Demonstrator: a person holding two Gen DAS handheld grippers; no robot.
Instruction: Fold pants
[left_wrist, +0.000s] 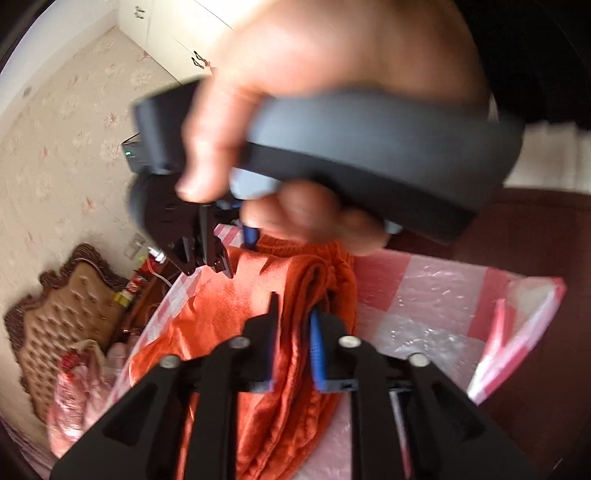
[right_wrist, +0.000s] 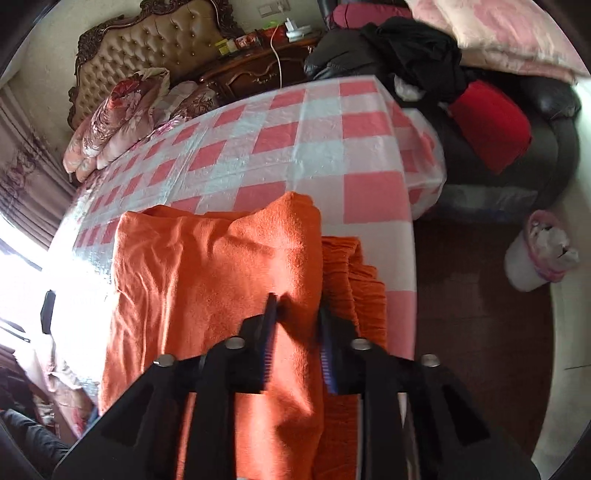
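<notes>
I am working in a lived-in bedroom at someone's home. A tufted headboard (right_wrist: 155, 40) with a carved dark frame stands against floral wallpaper (left_wrist: 74, 122), with flowered quilts (right_wrist: 122, 114) heaped beside it. A carved wooden nightstand (right_wrist: 255, 74) carries small boxes and a charging cable (quite cluttered). A dark leather sofa (right_wrist: 546, 147) holds piled clothes and a red cushion (right_wrist: 495, 125). White cupboards (left_wrist: 177, 33) line one wall, and the table wears a pink checked plastic cloth (right_wrist: 280, 140).

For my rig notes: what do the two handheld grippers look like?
Both are black plastic with silver bolt heads on the linkage arms and blue ribbed pads inside the fingers: left gripper, right gripper. The right gripper's handle is dark grey, held in a bare hand.
</notes>
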